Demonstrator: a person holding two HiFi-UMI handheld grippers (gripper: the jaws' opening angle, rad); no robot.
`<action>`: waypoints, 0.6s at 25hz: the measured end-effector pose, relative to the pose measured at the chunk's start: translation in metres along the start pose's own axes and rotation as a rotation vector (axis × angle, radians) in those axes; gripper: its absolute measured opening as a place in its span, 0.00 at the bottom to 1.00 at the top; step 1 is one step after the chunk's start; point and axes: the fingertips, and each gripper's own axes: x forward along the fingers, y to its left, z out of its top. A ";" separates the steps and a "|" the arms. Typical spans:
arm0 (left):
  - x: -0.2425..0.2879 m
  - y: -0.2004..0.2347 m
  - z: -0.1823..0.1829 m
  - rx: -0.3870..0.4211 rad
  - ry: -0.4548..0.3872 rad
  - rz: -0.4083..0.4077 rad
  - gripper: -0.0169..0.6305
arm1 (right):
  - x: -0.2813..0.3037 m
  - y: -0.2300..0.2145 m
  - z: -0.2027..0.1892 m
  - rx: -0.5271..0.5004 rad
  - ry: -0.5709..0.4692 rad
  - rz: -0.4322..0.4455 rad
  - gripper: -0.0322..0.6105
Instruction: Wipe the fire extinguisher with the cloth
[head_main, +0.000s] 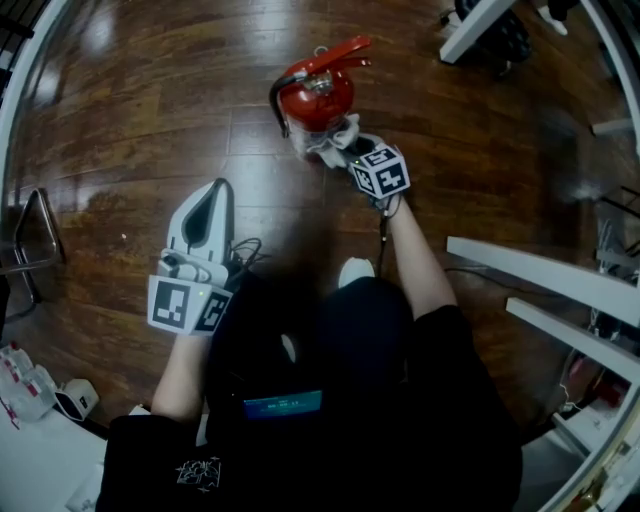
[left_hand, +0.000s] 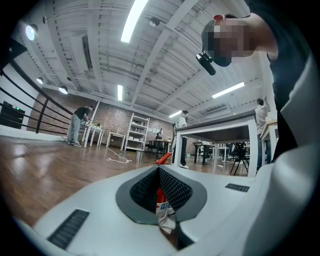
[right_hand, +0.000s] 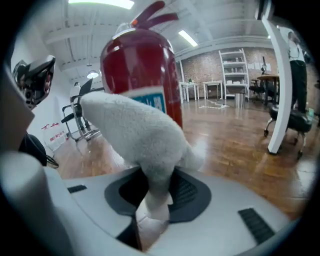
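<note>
Head view: the extinguisher (head_main: 315, 95) stands upright on the wooden floor; the right gripper (head_main: 348, 146) presses the cloth (head_main: 325, 140) to its near side, so wiping looks under way; how much is already clean cannot be told; the far side and handle likely remain. The left gripper (head_main: 215, 195) sits near the person, well apart from the extinguisher.

Left gripper view: the jaws meet at their tips with nothing between them; extinguisher (left_hand: 159, 195) and cloth (left_hand: 165, 216) show beyond the gap.

Right gripper view: the jaws are clamped on a fold of cloth (right_hand: 135, 130); its bulk lies on the extinguisher (right_hand: 142, 60), just ahead of the jaws.
</note>
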 end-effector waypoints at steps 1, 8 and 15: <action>0.001 -0.001 0.000 -0.003 -0.001 -0.005 0.03 | -0.012 0.002 0.013 -0.006 -0.030 -0.010 0.25; 0.014 -0.005 -0.005 -0.009 -0.006 -0.016 0.03 | -0.119 0.043 0.139 0.051 -0.308 0.029 0.25; 0.027 -0.021 -0.003 -0.003 -0.011 -0.050 0.03 | -0.117 0.056 0.154 0.051 -0.290 0.010 0.25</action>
